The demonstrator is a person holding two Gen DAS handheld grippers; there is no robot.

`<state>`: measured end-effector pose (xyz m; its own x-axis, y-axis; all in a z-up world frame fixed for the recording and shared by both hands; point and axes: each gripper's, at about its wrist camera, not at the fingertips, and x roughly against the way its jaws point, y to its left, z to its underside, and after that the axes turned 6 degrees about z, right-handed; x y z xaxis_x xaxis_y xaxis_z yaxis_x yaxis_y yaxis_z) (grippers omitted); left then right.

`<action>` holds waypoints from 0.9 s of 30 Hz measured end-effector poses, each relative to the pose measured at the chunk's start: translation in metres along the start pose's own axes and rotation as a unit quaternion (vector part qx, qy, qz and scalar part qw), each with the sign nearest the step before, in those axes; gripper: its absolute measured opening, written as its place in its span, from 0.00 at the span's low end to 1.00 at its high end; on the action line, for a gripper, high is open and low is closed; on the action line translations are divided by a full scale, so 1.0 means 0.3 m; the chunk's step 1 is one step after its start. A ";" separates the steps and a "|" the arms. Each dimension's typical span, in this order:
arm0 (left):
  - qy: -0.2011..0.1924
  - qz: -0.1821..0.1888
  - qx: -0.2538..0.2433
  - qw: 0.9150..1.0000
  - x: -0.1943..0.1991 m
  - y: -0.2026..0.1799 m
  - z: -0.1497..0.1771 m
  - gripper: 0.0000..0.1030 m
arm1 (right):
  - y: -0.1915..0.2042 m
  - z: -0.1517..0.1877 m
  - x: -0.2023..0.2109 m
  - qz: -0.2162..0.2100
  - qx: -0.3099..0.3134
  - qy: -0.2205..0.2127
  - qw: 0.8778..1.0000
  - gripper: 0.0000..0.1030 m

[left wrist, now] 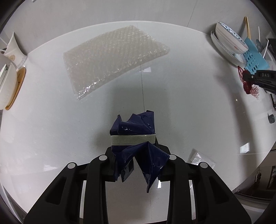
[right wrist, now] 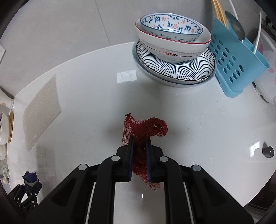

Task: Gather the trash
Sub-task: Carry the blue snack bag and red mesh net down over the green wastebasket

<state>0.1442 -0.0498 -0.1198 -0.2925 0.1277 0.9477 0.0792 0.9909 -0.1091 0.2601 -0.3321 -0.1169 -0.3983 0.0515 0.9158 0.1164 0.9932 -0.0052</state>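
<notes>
Left gripper fingers clamped on crumpled navy wrapper, right gripper fingers pinching red mesh net, above white desk

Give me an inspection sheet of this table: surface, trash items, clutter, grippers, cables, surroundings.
Surface: white glossy table, reflections on it.
Job's things: dark blue wrapper held in left gripper; red mesh net held in right gripper; bubble wrap sheet lying flat; small clear packet near the table edge.
Clutter: stacked bowls on striped plates; blue perforated holder with chopsticks; white crockery at the left edge; small dark round object.
Grippers: left gripper shut on wrapper; right gripper shut on net.
Cables: nothing seen for certain.
Surroundings: grey tiled floor.
</notes>
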 end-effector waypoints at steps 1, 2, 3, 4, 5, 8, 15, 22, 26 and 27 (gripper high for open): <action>-0.002 0.001 -0.001 1.000 0.007 0.000 -0.001 0.28 | -0.009 0.012 0.023 -0.002 0.002 -0.005 1.000 0.11; -0.005 0.001 -0.002 1.000 0.012 -0.013 -0.005 0.28 | -0.011 0.025 0.038 -0.003 0.003 -0.008 1.000 0.11; -0.008 0.002 -0.003 1.000 0.028 -0.005 0.001 0.28 | -0.023 0.036 0.061 -0.004 0.003 -0.012 1.000 0.11; -0.010 0.003 -0.004 1.000 0.034 -0.006 -0.003 0.28 | -0.024 0.051 0.079 -0.006 0.004 -0.017 1.000 0.11; -0.012 0.004 -0.005 1.000 0.047 -0.003 0.000 0.28 | -0.022 0.064 0.093 -0.009 0.005 -0.019 1.000 0.11; -0.020 0.006 -0.009 1.000 0.065 -0.010 -0.010 0.28 | -0.019 0.109 0.144 -0.014 0.008 -0.032 0.999 0.11; -0.038 0.010 -0.017 0.999 0.133 -0.029 0.006 0.28 | 0.021 0.204 0.235 -0.024 0.014 -0.061 0.998 0.11; -0.054 0.024 -0.021 0.998 0.198 -0.048 0.036 0.28 | 0.023 0.294 0.316 -0.028 0.016 -0.084 0.996 0.11; -0.062 0.029 -0.021 0.997 0.235 -0.061 0.059 0.28 | 0.035 0.350 0.363 -0.030 0.022 -0.096 0.995 0.11; -0.065 0.030 -0.022 0.997 0.244 -0.065 0.067 0.28 | 0.040 0.362 0.373 -0.031 0.024 -0.099 0.994 0.11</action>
<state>0.1020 -0.0590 -0.0545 -0.4075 0.1943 0.8923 0.1420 0.9787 -0.1483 0.1180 -0.3029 -0.0581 -0.5746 0.0052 0.8184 0.0440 0.9987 0.0245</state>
